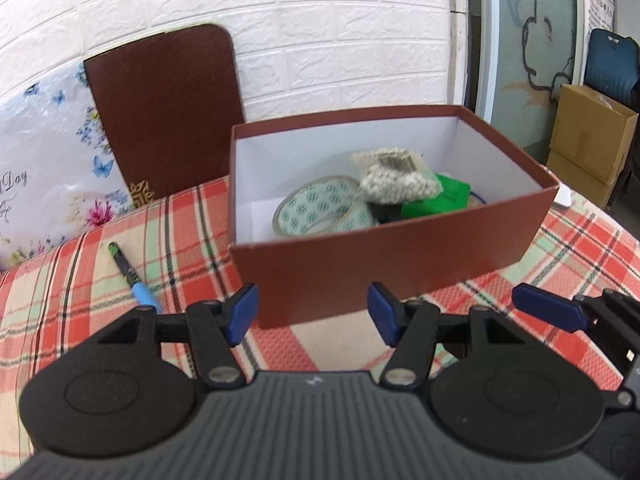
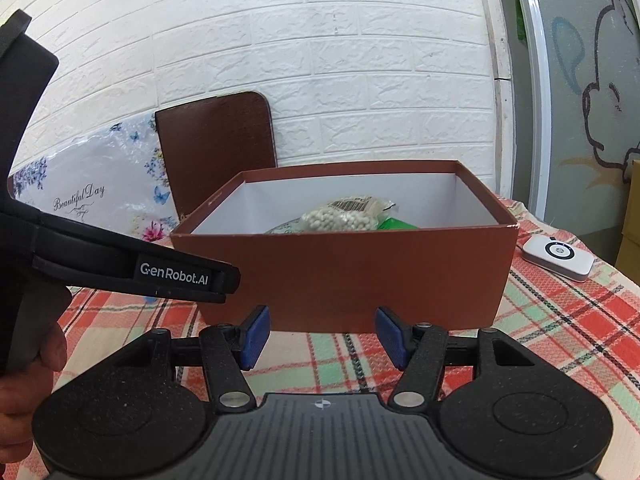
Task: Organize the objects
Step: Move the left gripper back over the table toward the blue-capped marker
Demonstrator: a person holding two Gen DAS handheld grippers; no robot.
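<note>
A brown open box (image 1: 400,256) (image 2: 352,276) with a white inside stands on the plaid tablecloth. In it lie a tape roll (image 1: 320,208), a bag of white beads (image 1: 394,180) (image 2: 344,216) and a green packet (image 1: 444,198). A pen (image 1: 130,276) with a blue end lies on the cloth left of the box. My left gripper (image 1: 312,314) is open and empty, just in front of the box. My right gripper (image 2: 322,338) is open and empty, also in front of the box; one of its fingers (image 1: 548,312) shows at the right of the left wrist view.
The box lid (image 1: 164,112) (image 2: 218,152) leans on the white brick wall behind a floral bag (image 1: 52,152). A white device (image 2: 558,258) lies on the cloth right of the box. Cardboard boxes (image 1: 592,140) stand past the table's right edge. The left gripper's body (image 2: 120,260) crosses the right view.
</note>
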